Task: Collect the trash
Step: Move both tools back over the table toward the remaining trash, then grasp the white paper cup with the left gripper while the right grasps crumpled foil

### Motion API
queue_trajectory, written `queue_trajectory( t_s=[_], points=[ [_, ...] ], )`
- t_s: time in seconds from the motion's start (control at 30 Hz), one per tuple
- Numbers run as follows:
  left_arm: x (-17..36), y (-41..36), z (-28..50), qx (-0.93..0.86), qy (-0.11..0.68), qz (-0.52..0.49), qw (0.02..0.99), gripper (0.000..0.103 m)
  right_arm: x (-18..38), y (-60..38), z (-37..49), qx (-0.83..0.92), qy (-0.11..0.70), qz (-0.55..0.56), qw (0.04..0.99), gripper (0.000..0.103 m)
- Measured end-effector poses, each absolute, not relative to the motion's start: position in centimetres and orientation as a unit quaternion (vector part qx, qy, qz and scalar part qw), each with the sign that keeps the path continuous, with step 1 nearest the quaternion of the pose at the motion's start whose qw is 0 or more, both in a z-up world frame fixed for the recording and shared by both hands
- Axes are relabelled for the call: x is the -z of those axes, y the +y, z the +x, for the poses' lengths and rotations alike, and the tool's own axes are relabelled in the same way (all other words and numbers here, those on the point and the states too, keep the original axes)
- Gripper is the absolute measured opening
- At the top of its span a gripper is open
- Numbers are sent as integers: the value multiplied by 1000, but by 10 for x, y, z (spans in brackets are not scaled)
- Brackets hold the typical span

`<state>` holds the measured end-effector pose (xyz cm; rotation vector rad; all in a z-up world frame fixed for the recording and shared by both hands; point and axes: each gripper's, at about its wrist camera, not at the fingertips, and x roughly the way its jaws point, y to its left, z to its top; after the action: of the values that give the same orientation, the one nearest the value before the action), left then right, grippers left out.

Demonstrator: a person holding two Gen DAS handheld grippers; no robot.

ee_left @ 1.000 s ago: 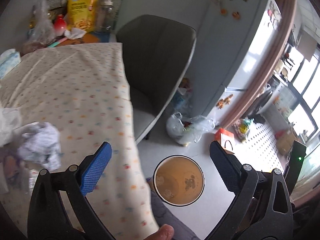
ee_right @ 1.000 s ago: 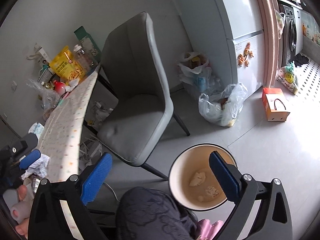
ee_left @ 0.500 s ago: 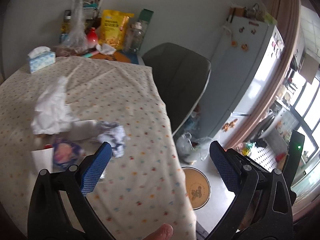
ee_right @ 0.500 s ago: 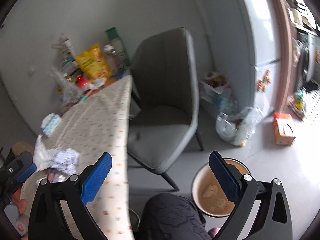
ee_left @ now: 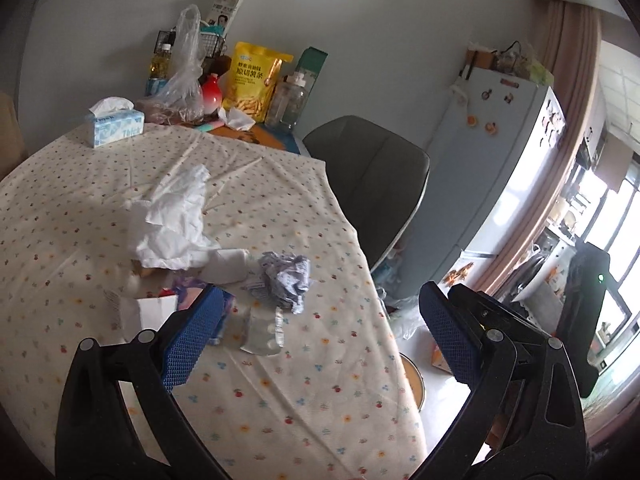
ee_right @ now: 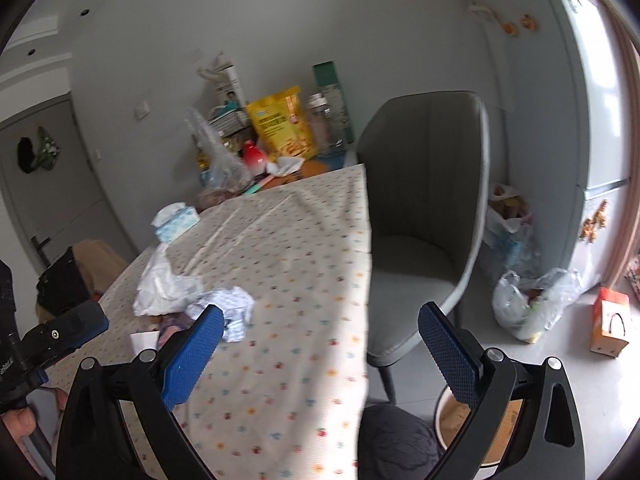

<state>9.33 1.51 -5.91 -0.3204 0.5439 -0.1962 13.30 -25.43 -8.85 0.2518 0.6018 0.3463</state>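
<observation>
Hovering left gripper [ee_left: 320,336] spread, right gripper [ee_right: 320,352] spread, one crumpled paper [ee_left: 286,278], one bin [ee_right: 460,424].

A lived-in home dining corner beside a kitchen.

Ahead of the hand-held gripper, a tabletop under a cream cloth with small coloured dots [ee_left: 280,380] carries a blue-and-white tissue box [ee_left: 115,128], a yellow snack bag [ee_left: 256,76] and a clear plastic jar [ee_left: 289,100] against the wall. To the right stand a grey padded chair [ee_right: 428,216], a pale blue fridge dotted with magnets [ee_left: 508,168] and knotted clear plastic bags on the floor [ee_right: 532,304].
</observation>
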Motion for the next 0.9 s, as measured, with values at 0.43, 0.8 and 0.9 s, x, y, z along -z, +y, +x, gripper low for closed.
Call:
queue_trajectory(
  t_s=[0.43,0.8,0.9],
  points=[
    [97,73,92,54,302,-178,935,80,99,-210,151,-229,317,106,914,95],
    [140,98,121,2,374,-173,911,59,116,-183,174,-250,341,94,901,95],
    [141,100,126,-15,378,-170,910,57,122,-181,182,-251,350,92,898,95]
  ],
)
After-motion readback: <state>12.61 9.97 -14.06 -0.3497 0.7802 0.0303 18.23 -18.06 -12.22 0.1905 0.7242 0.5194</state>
